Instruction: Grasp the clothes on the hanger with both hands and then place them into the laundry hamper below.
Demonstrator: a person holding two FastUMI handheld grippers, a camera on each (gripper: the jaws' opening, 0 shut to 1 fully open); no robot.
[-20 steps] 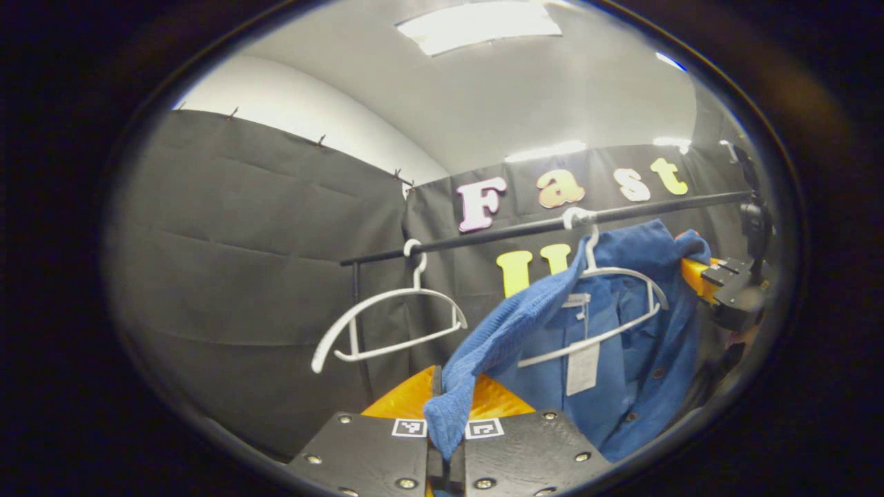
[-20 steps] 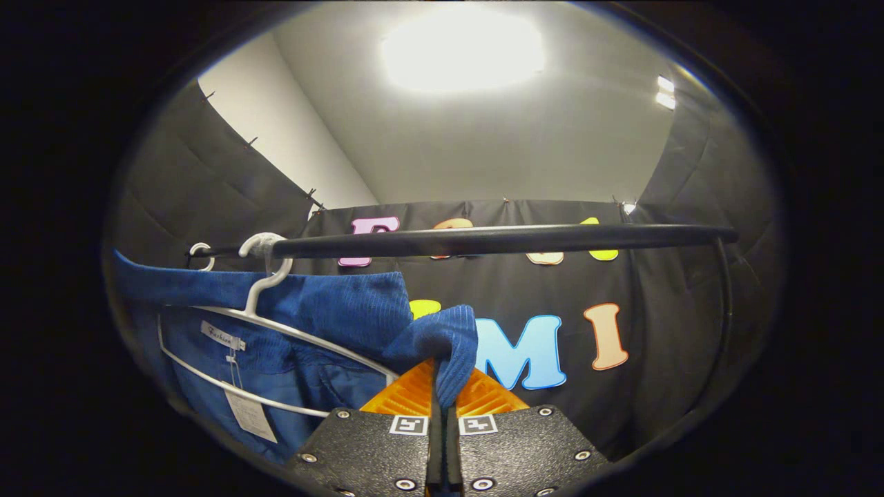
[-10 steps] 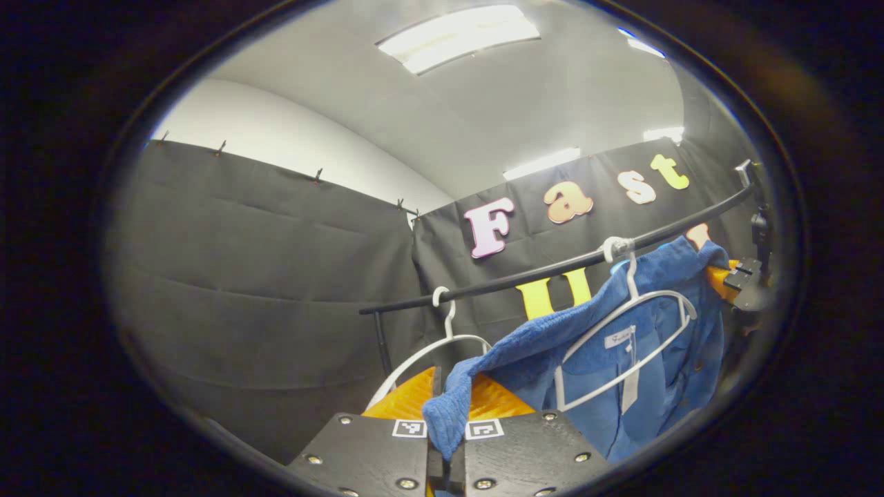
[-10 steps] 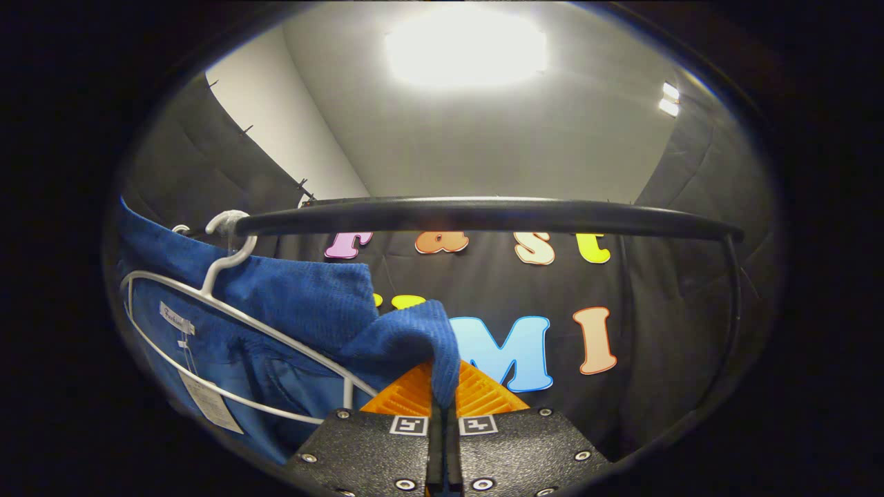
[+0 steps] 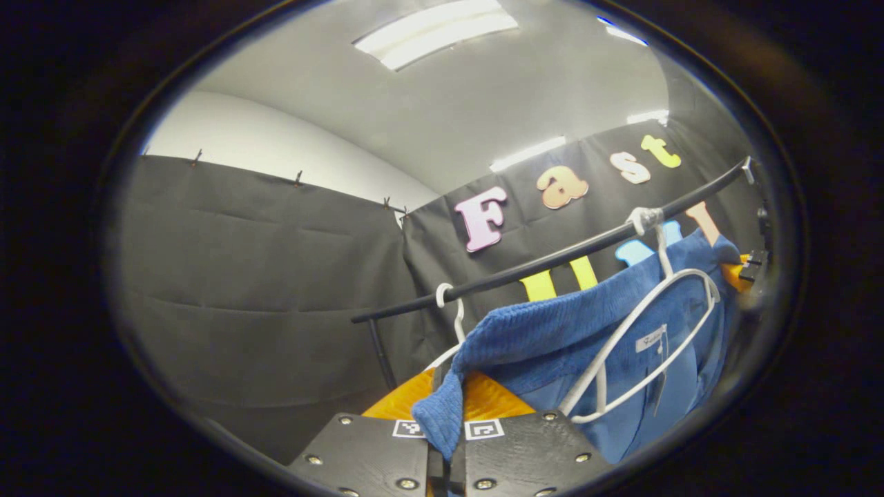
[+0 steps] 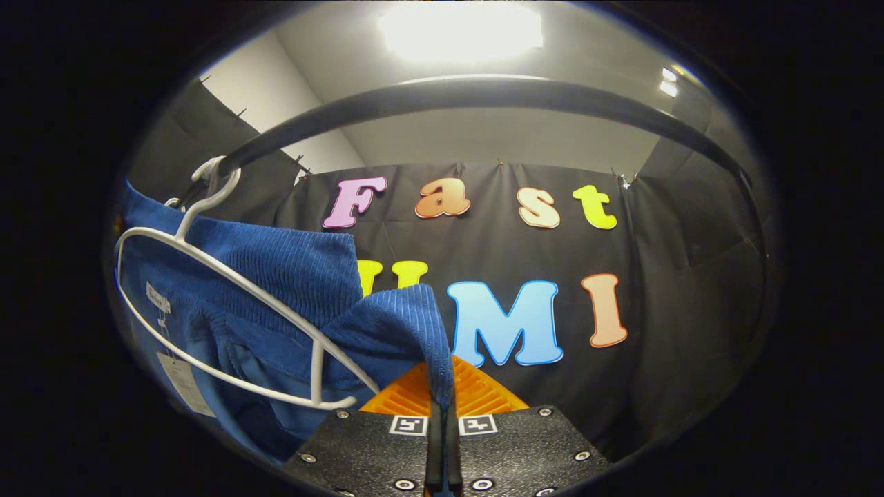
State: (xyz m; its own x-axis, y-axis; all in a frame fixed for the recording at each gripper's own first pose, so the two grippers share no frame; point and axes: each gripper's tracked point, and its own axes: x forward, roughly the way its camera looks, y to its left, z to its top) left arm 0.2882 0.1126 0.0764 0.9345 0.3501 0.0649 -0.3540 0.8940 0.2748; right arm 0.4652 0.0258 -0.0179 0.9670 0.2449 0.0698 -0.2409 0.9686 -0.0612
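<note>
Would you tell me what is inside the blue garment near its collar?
A white hanger lies against the blue garment's inner face, hooked on the black rail, with hanging tags. Fabric hides the hamper below.

Left gripper view: from low, tilted up, close behind its fingers; black metal rail [image 5: 552,259] toward 2 o'clock.
Right gripper view: probably just beneath the rail [image 6: 483,93], facing up.
Shared: blue ribbed garment [image 5: 552,331] [image 6: 276,276], white wire hanger [image 5: 642,338] [image 6: 228,304].

black clothes rail [image 5: 552,259] runs slantwise across the black cloth wall [image 5: 242,276] | second, bare white hanger [image 5: 452,324] hooked on the rail near its post | bright ceiling light panel [image 6: 459,27] glares overhead | white wall [image 5: 276,148] above the cloth
</note>
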